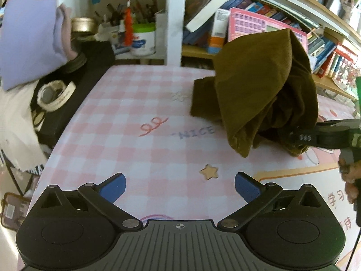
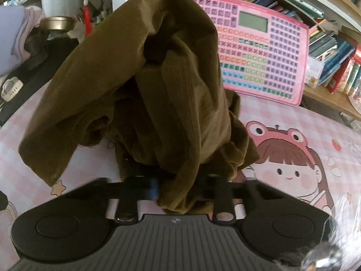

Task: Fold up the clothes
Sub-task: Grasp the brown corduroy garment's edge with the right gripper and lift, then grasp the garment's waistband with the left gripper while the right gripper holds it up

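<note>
On the pink checked tablecloth (image 1: 126,103), toward the bookshelf (image 1: 325,52) side, an olive-brown corduroy garment (image 1: 259,83), bunched into a tall peak, lower folds resting on the cloth. Right gripper (image 2: 178,189) clamped on a thick wad of its lower edge, blue pad just showing beside the fabric, jaws nearly together around it. Left gripper (image 1: 180,186) spread wide over bare tablecloth near a printed star (image 1: 209,171), holding nothing, well apart from the garment.

Judged soft and limp, light to middling in weight, ribbed enough not to slip from rubber pads. No stiffness to hold a shape: droops from any single pinch, as the hanging flap at the left of the right wrist view suggests. Not fragile. Best taken at two points along one edge, a hem or shoulder seam, so the panel hangs flat; the loose lower corner nearest the left gripper looks the likeliest second hold. Risk of pinching several layers at once, hiding the true edge. Which kind of garment: cannot tell from this heap.
</note>
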